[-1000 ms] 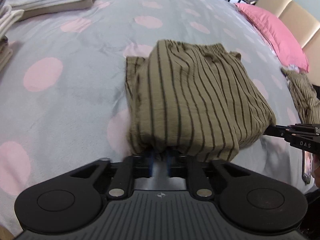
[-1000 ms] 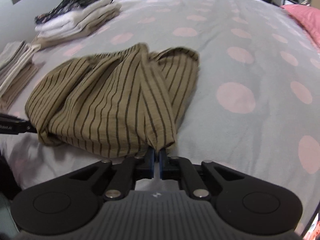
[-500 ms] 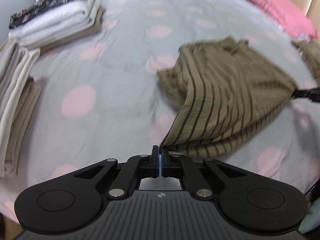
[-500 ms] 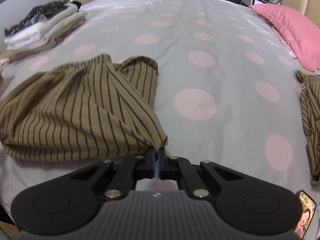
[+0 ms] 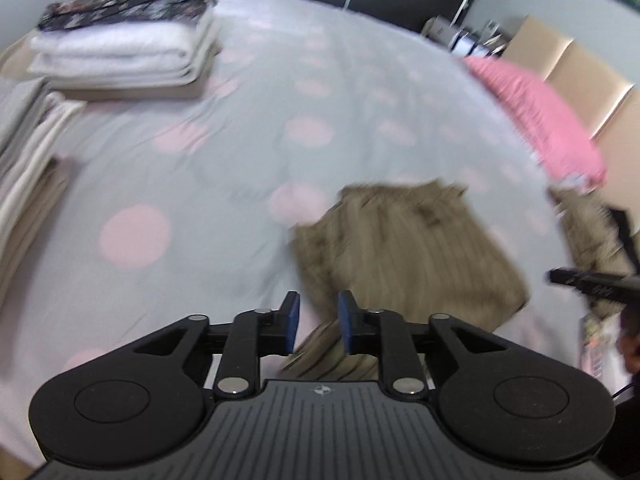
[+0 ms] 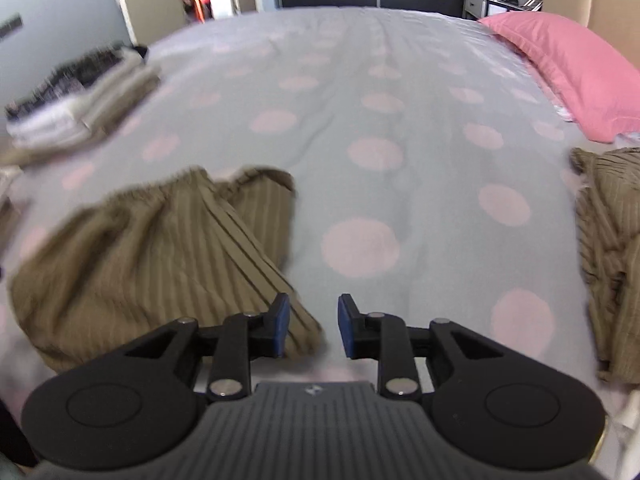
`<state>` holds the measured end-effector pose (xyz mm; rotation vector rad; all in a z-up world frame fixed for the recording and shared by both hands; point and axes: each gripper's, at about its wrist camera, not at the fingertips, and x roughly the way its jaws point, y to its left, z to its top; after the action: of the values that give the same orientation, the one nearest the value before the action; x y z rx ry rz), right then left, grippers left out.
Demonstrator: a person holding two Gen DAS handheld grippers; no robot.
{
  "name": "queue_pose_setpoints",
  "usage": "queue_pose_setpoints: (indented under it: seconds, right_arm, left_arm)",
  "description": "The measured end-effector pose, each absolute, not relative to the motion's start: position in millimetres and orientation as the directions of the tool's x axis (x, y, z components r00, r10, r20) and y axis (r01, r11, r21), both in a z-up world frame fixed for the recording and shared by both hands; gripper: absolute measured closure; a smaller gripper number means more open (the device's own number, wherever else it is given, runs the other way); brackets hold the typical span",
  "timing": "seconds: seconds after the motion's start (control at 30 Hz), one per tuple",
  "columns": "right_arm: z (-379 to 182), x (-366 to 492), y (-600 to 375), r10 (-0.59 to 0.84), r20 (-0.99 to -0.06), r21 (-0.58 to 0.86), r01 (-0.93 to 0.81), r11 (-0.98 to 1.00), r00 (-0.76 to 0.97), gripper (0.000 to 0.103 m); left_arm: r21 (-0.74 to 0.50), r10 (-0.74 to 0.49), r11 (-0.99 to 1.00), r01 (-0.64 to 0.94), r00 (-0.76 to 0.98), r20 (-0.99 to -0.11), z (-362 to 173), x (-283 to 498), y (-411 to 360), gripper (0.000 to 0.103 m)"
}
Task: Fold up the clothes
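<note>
An olive striped garment (image 5: 404,256) lies folded on the grey bed with pink dots (image 5: 240,184). It also shows in the right wrist view (image 6: 152,248), lower left. My left gripper (image 5: 318,320) is open and empty, with the garment's near corner just beyond its fingers. My right gripper (image 6: 310,328) is open and empty, with the garment's right corner just beside its left finger. The tip of the right gripper (image 5: 588,280) shows at the right edge of the left wrist view. Both views are blurred.
Stacks of folded clothes (image 5: 124,48) lie at the far left of the bed, seen also in the right wrist view (image 6: 80,96). A second olive striped garment (image 6: 608,248) lies unfolded at the right. A pink pillow (image 6: 568,64) lies by the headboard.
Both grippers have opened and let go of the striped garment, which now lies folded on the bed. Both have drawn back and up from it.
</note>
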<state>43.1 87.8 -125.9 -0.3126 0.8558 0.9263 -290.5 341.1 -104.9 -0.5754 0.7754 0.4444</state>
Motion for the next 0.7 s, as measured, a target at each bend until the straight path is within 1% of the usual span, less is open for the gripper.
queue_pose_setpoints:
  seconds: [0.03,0.07,0.1,0.17,0.23,0.27,0.3,0.33,0.37,0.4,0.53,0.7]
  right_arm:
    - [-125.0,43.8,91.2,0.59,-0.753,0.139,-0.807,0.574,0.29,0.065]
    - [-125.2,43.7,96.4,0.604,-0.749,0.156,-0.813,0.561,0.273,0.063]
    - [-126.6,42.2,103.0,0.613,-0.745,0.161,-0.821,0.548,0.262,0.061]
    - [-130.5,42.7,115.1,0.623,-0.742,0.168,-0.832,0.529,0.247,0.06]
    - [-135.3,45.8,126.5,0.629,-0.741,0.173,-0.838,0.517,0.236,0.06]
    - [-138.0,47.8,131.9,0.63,-0.742,0.178,-0.84,0.512,0.227,0.06]
    - [-142.5,52.2,135.6,0.627,-0.752,0.199,-0.836,0.511,0.204,0.062]
    - [-146.9,56.2,138.8,0.624,-0.76,0.219,-0.831,0.511,0.182,0.071]
    - [-150.8,59.1,140.2,0.62,-0.768,0.235,-0.828,0.509,0.162,0.082]
    - [-153.7,61.5,141.8,0.616,-0.773,0.243,-0.826,0.509,0.152,0.102]
    - [-162.8,73.2,143.4,0.575,-0.789,0.207,-0.788,0.579,0.216,0.103]
    - [-168.9,83.7,143.8,0.555,-0.808,0.212,-0.779,0.59,0.2,0.103]
  left_arm:
    - [-0.332,0.15,0.762,-0.555,0.65,-0.745,-104.4,-283.5,341.3,0.071]
    - [-0.339,0.141,0.766,-0.547,0.657,-0.741,-105.4,-276.0,341.1,0.065]
    - [-0.34,0.134,0.767,-0.544,0.655,-0.743,-108.2,-268.1,340.7,0.063]
    - [-0.344,0.12,0.765,-0.545,0.645,-0.754,-115.9,-253.6,340.8,0.063]
    - [-0.359,0.103,0.747,-0.559,0.631,-0.769,-126.7,-244.1,344.7,0.082]
    - [-0.37,0.094,0.734,-0.57,0.624,-0.776,-132.7,-241.3,348.3,0.095]
    - [-0.374,0.095,0.722,-0.581,0.62,-0.779,-137.3,-241.7,351.8,0.099]
    - [-0.378,0.098,0.711,-0.593,0.616,-0.782,-141.8,-242.5,355.3,0.1]
    - [-0.381,0.1,0.7,-0.604,0.612,-0.785,-146.2,-243.3,358.8,0.102]
    - [-0.378,0.11,0.691,-0.616,0.606,-0.788,-149.1,-245.2,362.0,0.102]
    - [-0.343,0.147,0.668,-0.661,0.569,-0.809,-159.8,-252.1,375.0,0.103]
    - [-0.344,0.15,0.636,-0.691,0.548,-0.823,-165.8,-259.6,389.2,0.101]
